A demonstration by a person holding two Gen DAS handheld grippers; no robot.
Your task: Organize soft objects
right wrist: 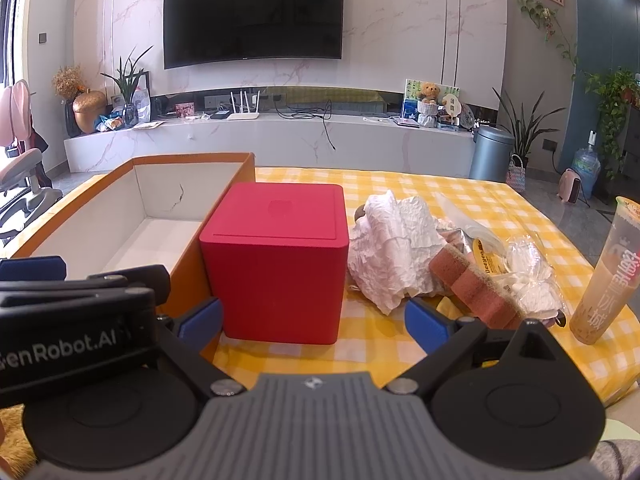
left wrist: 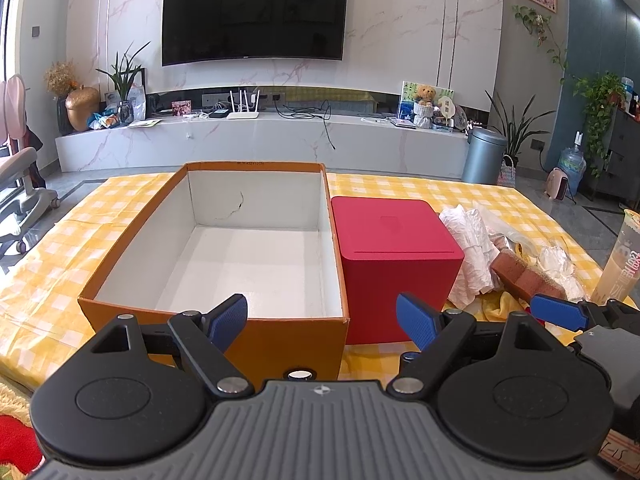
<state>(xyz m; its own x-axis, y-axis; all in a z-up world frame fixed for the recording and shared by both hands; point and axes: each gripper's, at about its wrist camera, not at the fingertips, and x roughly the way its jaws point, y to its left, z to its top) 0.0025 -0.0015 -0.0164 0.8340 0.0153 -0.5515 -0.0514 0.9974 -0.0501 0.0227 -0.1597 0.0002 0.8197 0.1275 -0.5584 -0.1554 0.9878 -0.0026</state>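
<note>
An open orange cardboard box (left wrist: pixel 132 240) (right wrist: pixel 100 176) with a bare white inside sits on the yellow checked cloth. Right of it stands a closed red cube box (left wrist: pixel 394 240) (right wrist: pixel 276 248). Further right lies a heap of soft things: crumpled white tissue (left wrist: pixel 472 252) (right wrist: pixel 392 240), a pink-brown sponge (left wrist: pixel 524 276) (right wrist: pixel 476 284), a clear bag of white pads (right wrist: pixel 532 276) and a yellow cloth (left wrist: pixel 500 308). My left gripper (left wrist: pixel 322 322) hangs open before the orange box's front wall. My right gripper (right wrist: pixel 314 320) is open in front of the red box, holding nothing.
A tall cup of milk tea (right wrist: pixel 608 268) (left wrist: pixel 616 256) stands at the table's right edge, beside the heap. Behind the table are a TV wall, a low marble shelf and a grey bin (left wrist: pixel 486 156). A fluffy rug (left wrist: pixel 16 432) lies at lower left.
</note>
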